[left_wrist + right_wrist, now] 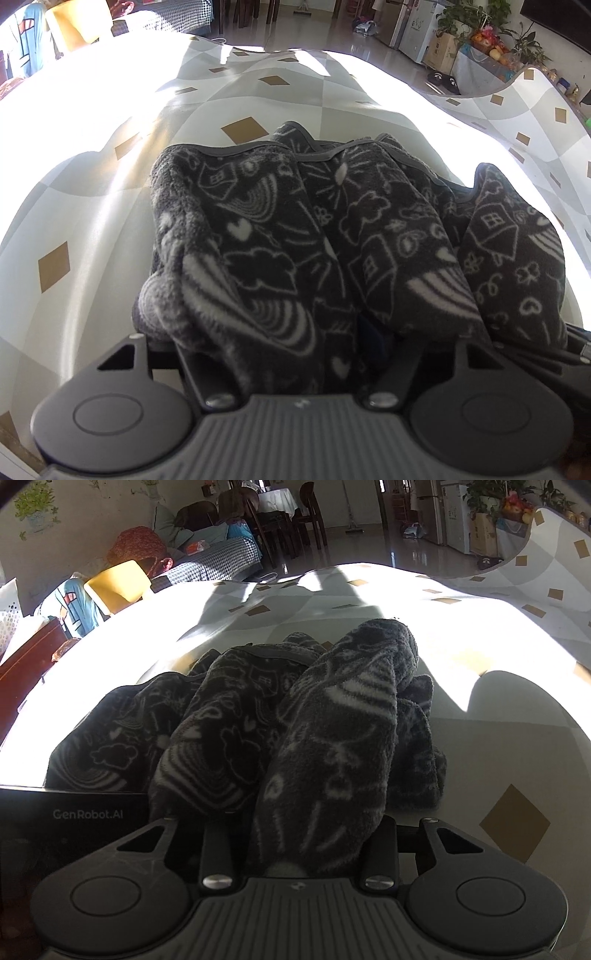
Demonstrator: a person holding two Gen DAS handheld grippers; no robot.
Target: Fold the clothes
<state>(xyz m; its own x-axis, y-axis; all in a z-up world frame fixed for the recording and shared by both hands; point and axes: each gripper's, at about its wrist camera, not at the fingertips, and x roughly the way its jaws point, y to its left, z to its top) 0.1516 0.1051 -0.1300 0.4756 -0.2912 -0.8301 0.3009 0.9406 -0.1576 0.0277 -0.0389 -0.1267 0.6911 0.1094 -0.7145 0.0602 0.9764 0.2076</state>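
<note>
garment: a dark grey fleece piece with pale line drawings of houses, hearts, clouds and rainbows lies bunched on the table, right in front of both tongs and reaching back between their arms.
progress: early, as i judge it; the cloth sits in thick rolls and humps with no flat panel or clean crease to be seen, so the spreading and all the folds are left.
left gripper: the left gripper has fabric heaped between its arms and over the tips, which are buried; the arms stand fairly wide apart, and i cannot tell whether the pads press on the cloth.
right gripper: the right gripper has a fat roll of the fleece running up between its arms, which sit close against both sides of it; it reads to me as a pinch on the cloth, though the tips are hidden.
fabric feel: plush, nubby pile, soft and thick; likely to slump and bulk up under a grip.
edge: a smooth grey binding strip runs wavy along the far hem in the left view.
table cover: glossy sheet, pale grey and white diamonds with tan lozenges, partly washed out by hard sunlight.
shapes: three or four rounded lobes in the left view; one tall ridge in the right view.
</note>
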